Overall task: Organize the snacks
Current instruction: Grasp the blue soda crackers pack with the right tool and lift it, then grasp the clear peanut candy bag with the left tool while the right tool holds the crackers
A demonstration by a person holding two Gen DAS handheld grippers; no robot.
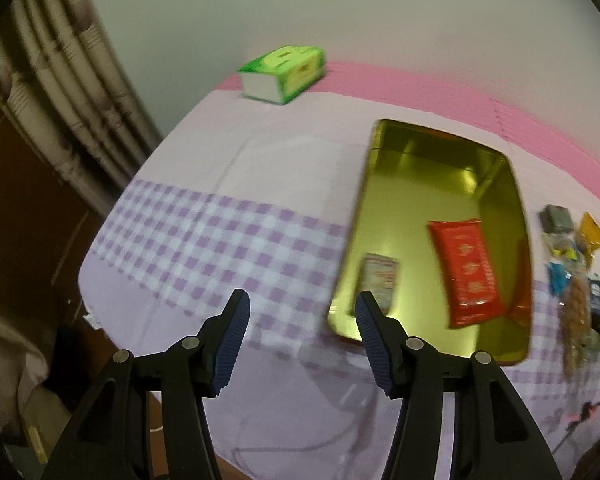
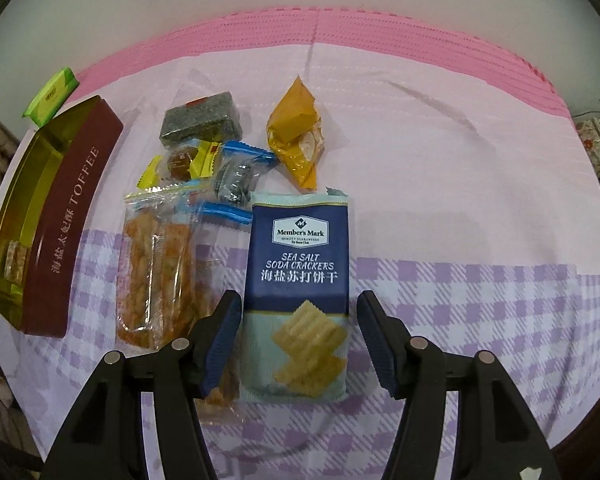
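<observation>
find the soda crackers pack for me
In the right wrist view, the soda crackers pack lies on the tablecloth between the open right gripper fingers.

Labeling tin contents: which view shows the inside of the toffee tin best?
Left wrist: it looks down into the toffee tin, showing the red packet. Right wrist shows mostly its maroon side.

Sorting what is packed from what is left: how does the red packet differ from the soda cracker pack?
The red packet already lies inside the gold tin; the soda cracker pack lies on the tablecloth outside it. The red packet is plain red with gold emblems; the soda cracker pack is navy and pale blue with printed crackers. The soda cracker pack sits between the open right claw fingers; the red packet has no claw around it. Both are flat, sealed packs.
</observation>
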